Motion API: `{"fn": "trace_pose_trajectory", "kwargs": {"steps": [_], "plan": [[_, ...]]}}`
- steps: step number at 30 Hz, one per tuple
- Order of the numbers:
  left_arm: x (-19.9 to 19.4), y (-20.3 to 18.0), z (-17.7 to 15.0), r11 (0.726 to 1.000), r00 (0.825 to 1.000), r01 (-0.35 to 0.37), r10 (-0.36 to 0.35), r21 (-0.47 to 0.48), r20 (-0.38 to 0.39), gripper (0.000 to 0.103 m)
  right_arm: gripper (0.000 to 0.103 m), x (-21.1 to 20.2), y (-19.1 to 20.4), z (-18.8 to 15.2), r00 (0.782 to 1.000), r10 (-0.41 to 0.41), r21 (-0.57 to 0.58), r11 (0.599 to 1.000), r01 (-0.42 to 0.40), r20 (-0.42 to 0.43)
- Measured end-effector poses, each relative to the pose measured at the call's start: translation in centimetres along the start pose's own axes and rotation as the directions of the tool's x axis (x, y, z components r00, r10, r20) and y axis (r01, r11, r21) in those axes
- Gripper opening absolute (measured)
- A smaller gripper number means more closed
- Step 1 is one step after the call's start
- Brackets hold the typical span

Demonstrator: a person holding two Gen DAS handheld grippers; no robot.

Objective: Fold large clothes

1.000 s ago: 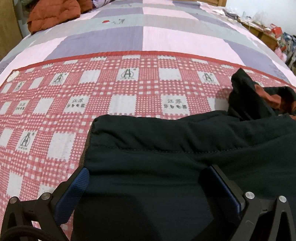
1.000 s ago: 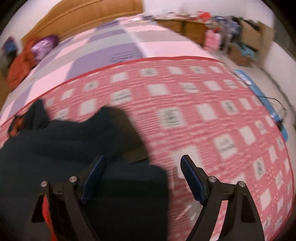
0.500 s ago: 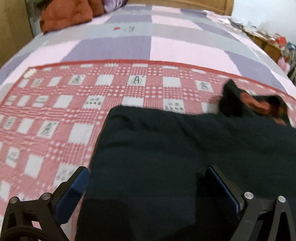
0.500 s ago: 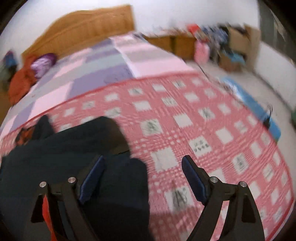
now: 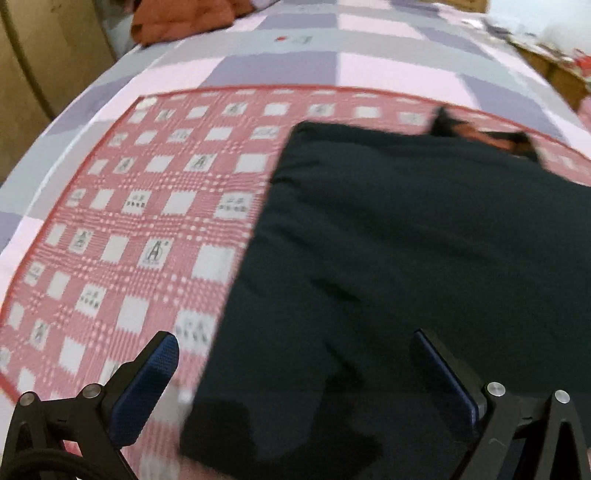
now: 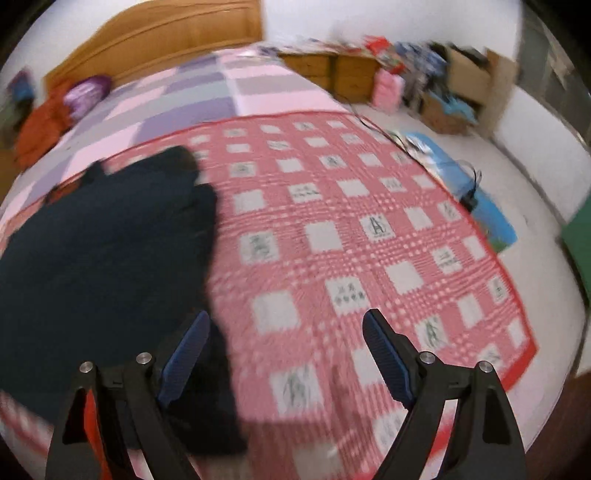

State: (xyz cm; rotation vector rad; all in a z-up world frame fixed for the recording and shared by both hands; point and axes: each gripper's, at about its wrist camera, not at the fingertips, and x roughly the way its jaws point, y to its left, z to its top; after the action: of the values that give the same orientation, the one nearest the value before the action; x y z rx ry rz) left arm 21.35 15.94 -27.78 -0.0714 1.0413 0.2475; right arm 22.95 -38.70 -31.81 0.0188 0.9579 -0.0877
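A large dark navy garment (image 5: 406,240) lies flat on a red-and-white checked cloth (image 5: 140,229) spread over the bed. An orange lining shows at its far right end (image 5: 480,134). My left gripper (image 5: 295,350) hovers open above the garment's near left part, nothing between its blue pads. In the right wrist view the same garment (image 6: 92,251) fills the left side. My right gripper (image 6: 286,332) is open above the garment's right edge and the checked cloth (image 6: 369,240), holding nothing.
A pink, grey and purple quilt (image 5: 332,62) covers the bed beyond the cloth. An orange garment (image 5: 177,18) lies near the wooden headboard (image 6: 155,33). Cluttered cabinets and boxes (image 6: 424,81) line the far wall; a blue mat (image 6: 476,195) lies on the floor.
Both grippers have pulled back and risen from the garment, so more of it and of the checked cloth shows. Both stay open and empty.
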Motion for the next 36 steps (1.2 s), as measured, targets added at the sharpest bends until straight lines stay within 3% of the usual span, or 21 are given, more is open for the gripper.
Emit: {"fn": "trace_pose_trajectory", "kwargs": {"steps": [5, 10, 12, 15, 17, 19, 22, 25, 32, 36], "plan": [[-9.6, -3.3, -2.7, 0.999, 0.999, 0.041, -0.041, 0.012, -0.012, 0.103, 0.088, -8.6, 5.0, -2.5, 0.992, 0.118, -0.024, 0.993, -0.119, -0.033], [-17.4, -4.4, -5.1, 0.988, 0.988, 0.155, -0.154, 0.024, -0.022, 0.102, 0.088, -17.1, 10.5, -4.6, 0.973, 0.216, 0.035, 0.976, -0.214, -0.078], [-20.3, -4.3, -6.0, 0.988, 0.988, 0.154, -0.153, 0.034, -0.015, 0.102, 0.088, -19.8, 12.2, -5.4, 0.961, 0.253, 0.072, 0.966, -0.247, -0.11], [-24.6, -3.9, -7.6, 0.99, 0.992, 0.128, -0.127, 0.052, -0.023, 0.103, 0.088, -24.4, 14.5, -6.7, 0.955, 0.262, 0.081, 0.964, -0.252, -0.138], [-27.0, -3.8, -8.6, 0.988, 0.99, 0.141, -0.14, 0.066, -0.02, 0.103, 0.088, -27.6, 16.1, -7.5, 0.966, 0.215, 0.042, 0.976, -0.212, -0.143], [-28.6, -3.8, -9.5, 0.987, 0.99, 0.142, -0.139, 0.08, -0.033, 0.103, 0.088, -30.1, 17.3, -8.1, 0.974, 0.176, 0.005, 0.984, -0.177, -0.14], [-30.2, -4.1, -10.4, 0.987, 0.99, 0.128, -0.122, 0.093, -0.068, 0.103, 0.088, -32.1, 18.5, -8.7, 0.967, 0.191, 0.005, 0.981, -0.193, -0.168], [-31.9, -4.5, -10.9, 0.987, 0.992, 0.116, -0.111, 0.111, -0.054, 0.103, 0.088, -34.2, 19.7, -9.8, 0.965, 0.186, -0.008, 0.982, -0.191, -0.185], [-33.8, -5.1, -11.8, 0.983, 0.993, 0.111, -0.106, 0.145, -0.046, 0.103, 0.088, -36.8, 21.4, -11.0, 0.969, 0.174, -0.051, 0.981, -0.186, -0.177], [-34.3, -5.4, -11.8, 0.979, 0.989, 0.143, -0.136, 0.142, -0.054, 0.103, 0.088, -37.7, 21.4, -11.1, 0.971, 0.163, -0.048, 0.984, -0.174, -0.172]]}}
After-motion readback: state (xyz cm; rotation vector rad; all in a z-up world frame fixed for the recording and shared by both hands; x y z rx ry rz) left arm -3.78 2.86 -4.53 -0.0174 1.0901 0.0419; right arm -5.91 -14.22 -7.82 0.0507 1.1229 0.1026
